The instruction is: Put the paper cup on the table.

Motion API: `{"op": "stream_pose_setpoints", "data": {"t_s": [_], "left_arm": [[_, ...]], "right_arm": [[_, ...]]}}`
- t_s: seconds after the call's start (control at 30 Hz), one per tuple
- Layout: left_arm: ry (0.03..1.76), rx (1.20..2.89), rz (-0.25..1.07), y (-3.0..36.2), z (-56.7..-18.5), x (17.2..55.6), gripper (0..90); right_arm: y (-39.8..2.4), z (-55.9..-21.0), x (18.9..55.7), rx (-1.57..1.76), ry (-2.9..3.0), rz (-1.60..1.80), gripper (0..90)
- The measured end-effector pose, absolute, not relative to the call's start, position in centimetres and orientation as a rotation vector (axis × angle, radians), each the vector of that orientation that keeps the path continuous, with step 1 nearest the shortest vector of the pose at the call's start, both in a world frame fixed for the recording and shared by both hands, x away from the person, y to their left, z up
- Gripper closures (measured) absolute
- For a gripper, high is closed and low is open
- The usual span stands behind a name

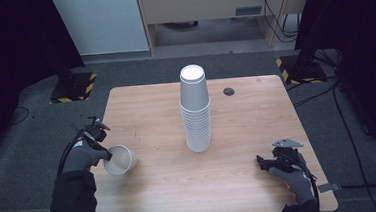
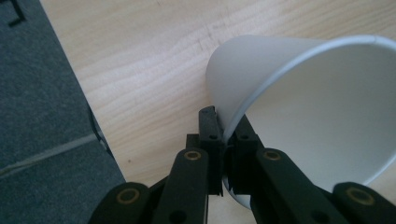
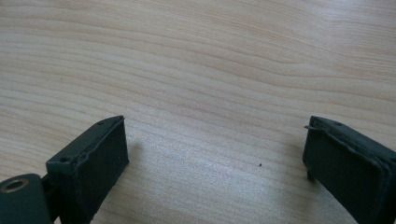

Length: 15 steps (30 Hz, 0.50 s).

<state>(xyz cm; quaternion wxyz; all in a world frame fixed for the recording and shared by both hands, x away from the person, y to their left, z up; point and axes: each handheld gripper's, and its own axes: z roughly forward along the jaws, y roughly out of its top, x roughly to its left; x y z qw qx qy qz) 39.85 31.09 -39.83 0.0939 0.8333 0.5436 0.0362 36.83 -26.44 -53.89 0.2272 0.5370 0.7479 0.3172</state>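
Left tongs clamped on the paper cup rim near the worktop's left edge, right tongs apart, I should lift gently to avoid crushing it.

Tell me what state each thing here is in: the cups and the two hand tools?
Single cup: tipped, mouth facing the camera, rim pinched.
Cup stack: upright, upside down, mid-table, untouched.
Left gripper: jaws shut on the single cup's rim.
Right gripper: jaws open, empty, low over the table.
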Motion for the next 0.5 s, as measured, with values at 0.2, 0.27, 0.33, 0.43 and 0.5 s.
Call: {"op": "stream_pose_setpoints", "data": {"t_s": [0.2,0.27,0.33,0.43,0.5], "left_arm": [[1.633,2.495,0.049,30.91,-40.4,40.15,86.2],[1.637,2.513,0.038,30.76,-40.55,40.25,86.1],[1.639,2.507,0.031,30.62,-40.61,40.35,86.1],[1.631,2.498,0.051,30.36,-40.71,40.47,85.8],[1.626,2.487,0.067,30.36,-40.73,40.51,84.1]], "right_arm": [[-26.43,-53.89,36.83,1.48,2.062,0.875,6.8],[-26.45,-53.89,36.84,1.477,2.064,0.875,6.7],[-26.45,-53.89,36.84,1.479,2.064,0.875,6.7],[-26.46,-53.89,36.84,1.476,2.065,0.875,6.7],[-26.46,-53.89,36.84,1.476,2.065,0.875,6.6]]}}
